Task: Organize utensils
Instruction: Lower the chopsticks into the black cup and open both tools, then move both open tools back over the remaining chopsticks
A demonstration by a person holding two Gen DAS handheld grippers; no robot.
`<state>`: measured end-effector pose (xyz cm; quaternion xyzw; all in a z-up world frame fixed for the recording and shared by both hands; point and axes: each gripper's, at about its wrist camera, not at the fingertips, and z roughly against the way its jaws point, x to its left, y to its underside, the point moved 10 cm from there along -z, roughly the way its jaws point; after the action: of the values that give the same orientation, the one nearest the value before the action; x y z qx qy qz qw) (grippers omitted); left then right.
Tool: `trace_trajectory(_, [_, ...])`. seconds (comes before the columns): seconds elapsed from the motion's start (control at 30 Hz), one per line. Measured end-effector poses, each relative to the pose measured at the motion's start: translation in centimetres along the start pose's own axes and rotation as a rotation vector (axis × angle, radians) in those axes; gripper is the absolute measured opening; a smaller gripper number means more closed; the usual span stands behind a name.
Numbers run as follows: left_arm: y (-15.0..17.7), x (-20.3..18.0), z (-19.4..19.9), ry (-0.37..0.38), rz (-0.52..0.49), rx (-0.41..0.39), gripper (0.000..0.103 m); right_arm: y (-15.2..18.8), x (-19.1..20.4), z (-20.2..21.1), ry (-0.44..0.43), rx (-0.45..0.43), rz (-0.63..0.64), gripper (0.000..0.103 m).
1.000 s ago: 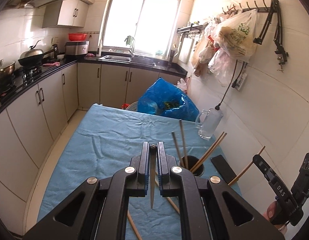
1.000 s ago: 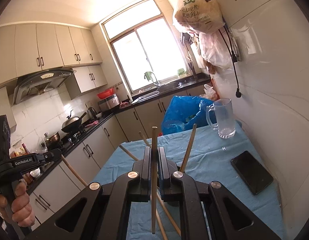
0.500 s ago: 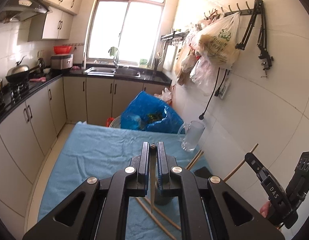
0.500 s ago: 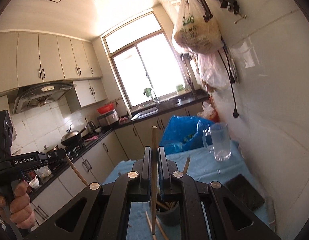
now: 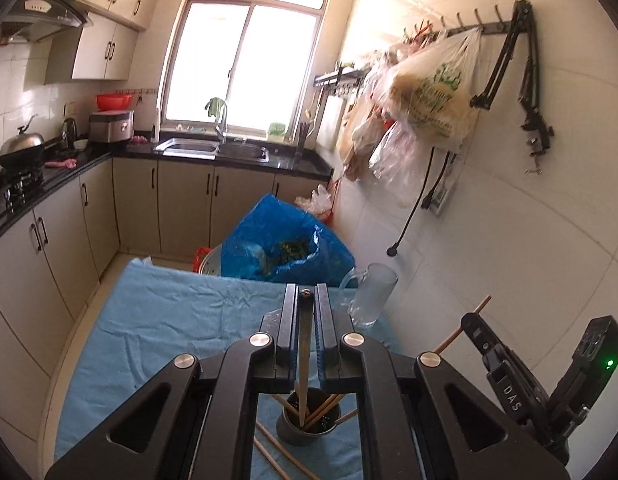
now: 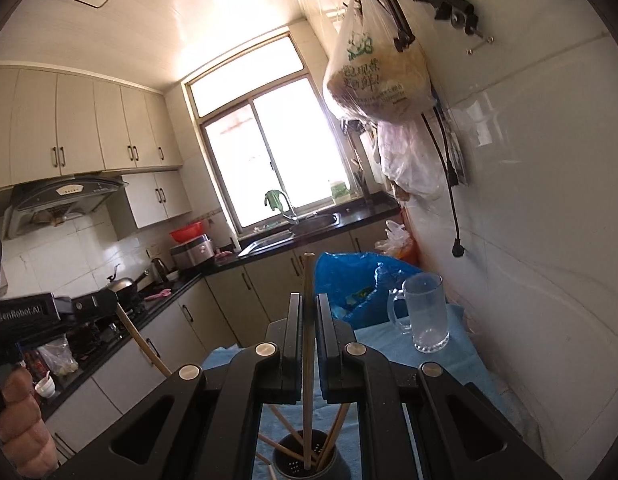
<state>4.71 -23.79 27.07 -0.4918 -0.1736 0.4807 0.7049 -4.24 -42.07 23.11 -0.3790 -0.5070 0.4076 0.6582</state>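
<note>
One chopstick is clamped in the left gripper, and a second chopstick in the right gripper. Each is held roughly upright between closed fingers, lower end pointed into the dark holder. The holder is set near on a blue-clothed table; loose chopsticks are left beside it. Kitchen cabinets are seen far off, a glass mug to the right.

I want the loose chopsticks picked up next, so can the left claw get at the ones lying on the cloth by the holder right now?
Probably not yet: the left claw is shut on a chopstick above the holder, so the loose chopsticks must wait.
</note>
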Motion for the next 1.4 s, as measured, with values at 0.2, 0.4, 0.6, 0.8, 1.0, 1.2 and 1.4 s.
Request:
trace_trajectory(0.2, [2.7,1.3,-3.8,-0.008,0.037,0.071,0.007,2.4,-1.7,-2.6,0.025,0.061,-0.014,0.006])
trace_trajectory(0.4, [4.6,2.4,-5.6,-0.021,0.048,0.111,0.007,4.5,-2.7,-4.5,0.028,0.125,-0.034,0.006])
trace_trajectory(0.6, [4.9,2.9,-4.7,-0.019,0.053,0.112,0.010,5.0,-2.5,-4.8,0.001,0.155,-0.049,0.014])
trace_trajectory(0.8, [4.3,3.7,-1.4,-0.032,0.059,0.050,0.037,3.4,-2.1,-2.1,-0.005,0.093,-0.053,0.025])
trace_trajectory(1.0, [6.1,7.1,2.0,-0.063,0.101,0.034,0.042,4.4,-1.5,0.8,-0.046,0.095,-0.056,0.026])
trace_trajectory(1.2, [11.6,12.3,2.6,-0.141,0.149,0.116,0.042,10.1,-0.6,1.2,-0.090,0.222,-0.034,0.026])
trace_trajectory(1.4, [19.7,18.1,1.2,-0.208,0.256,0.271,0.042,17.7,0.5,-0.2,-0.118,0.412,-0.011,0.026])
